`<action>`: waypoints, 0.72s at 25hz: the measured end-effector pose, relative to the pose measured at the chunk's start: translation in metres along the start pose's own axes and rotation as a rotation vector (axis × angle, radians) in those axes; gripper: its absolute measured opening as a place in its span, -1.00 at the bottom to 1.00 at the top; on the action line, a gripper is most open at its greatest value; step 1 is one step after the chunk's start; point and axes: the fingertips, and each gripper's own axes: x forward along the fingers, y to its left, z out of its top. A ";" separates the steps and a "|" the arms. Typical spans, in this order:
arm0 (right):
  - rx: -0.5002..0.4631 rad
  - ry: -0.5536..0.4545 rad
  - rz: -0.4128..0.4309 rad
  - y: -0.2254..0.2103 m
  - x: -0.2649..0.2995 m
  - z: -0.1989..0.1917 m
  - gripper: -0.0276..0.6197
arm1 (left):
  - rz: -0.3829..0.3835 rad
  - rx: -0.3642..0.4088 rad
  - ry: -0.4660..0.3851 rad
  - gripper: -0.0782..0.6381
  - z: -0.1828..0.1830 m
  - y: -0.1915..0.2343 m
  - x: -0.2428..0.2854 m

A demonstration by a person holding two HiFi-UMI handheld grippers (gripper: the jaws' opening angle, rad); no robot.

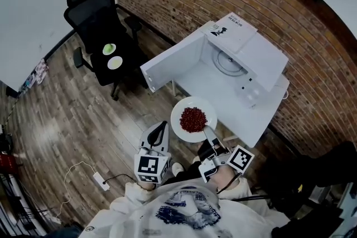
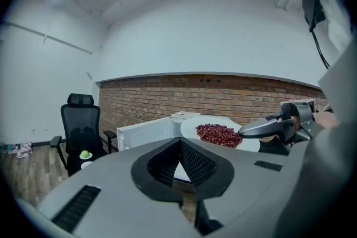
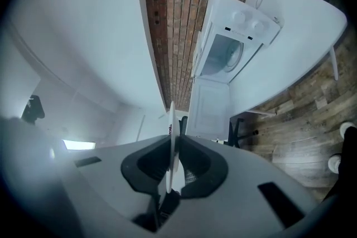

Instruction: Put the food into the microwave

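Observation:
A white plate (image 1: 182, 110) heaped with small red food (image 1: 193, 119) hangs level in front of me, just short of the white microwave (image 1: 252, 59), whose door (image 1: 173, 61) stands wide open. My right gripper (image 1: 207, 131) is shut on the plate's near rim. In the right gripper view the plate (image 3: 171, 125) runs edge-on between the pads, with the microwave cavity (image 3: 227, 56) ahead. My left gripper (image 1: 161, 125) hovers left of the plate, shut and holding nothing. The left gripper view has its closed tips (image 2: 179, 143) low, with the food (image 2: 218, 134) and right gripper (image 2: 262, 127) beyond.
The microwave stands on a white table (image 1: 248, 120) against a brick wall, and a book (image 1: 231, 27) lies on top of it. A black office chair (image 1: 100, 25) at left carries two small dishes (image 1: 112, 56). A power strip (image 1: 100, 180) and cable lie on the wooden floor.

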 end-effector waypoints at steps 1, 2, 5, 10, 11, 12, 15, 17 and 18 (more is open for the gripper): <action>0.003 -0.009 -0.002 -0.001 0.001 0.002 -0.83 | -0.010 0.001 0.001 -0.76 0.000 0.000 0.004; 0.007 -0.019 -0.003 -0.002 0.001 0.003 -0.83 | -0.020 0.003 0.002 -0.76 0.001 -0.001 0.007; 0.016 -0.051 -0.003 -0.004 0.002 0.011 -0.83 | -0.051 0.017 0.005 -0.76 0.003 -0.003 0.019; 0.025 -0.124 -0.001 -0.010 0.001 0.035 -0.83 | -0.113 0.040 0.011 -0.76 0.009 -0.013 0.047; 0.029 -0.138 0.000 -0.012 0.001 0.042 -0.83 | -0.128 0.046 0.014 -0.76 0.009 -0.017 0.054; 0.031 -0.150 -0.001 -0.014 0.002 0.050 -0.83 | -0.143 0.052 0.017 -0.76 0.010 -0.022 0.063; 0.034 -0.181 0.001 -0.020 0.005 0.073 -0.83 | -0.181 0.064 0.023 -0.76 0.014 -0.034 0.089; 0.036 -0.200 0.004 -0.022 0.009 0.090 -0.83 | -0.198 0.067 0.027 -0.76 0.016 -0.041 0.108; 0.037 -0.209 0.002 -0.024 0.011 0.098 -0.83 | -0.207 0.070 0.027 -0.76 0.018 -0.044 0.118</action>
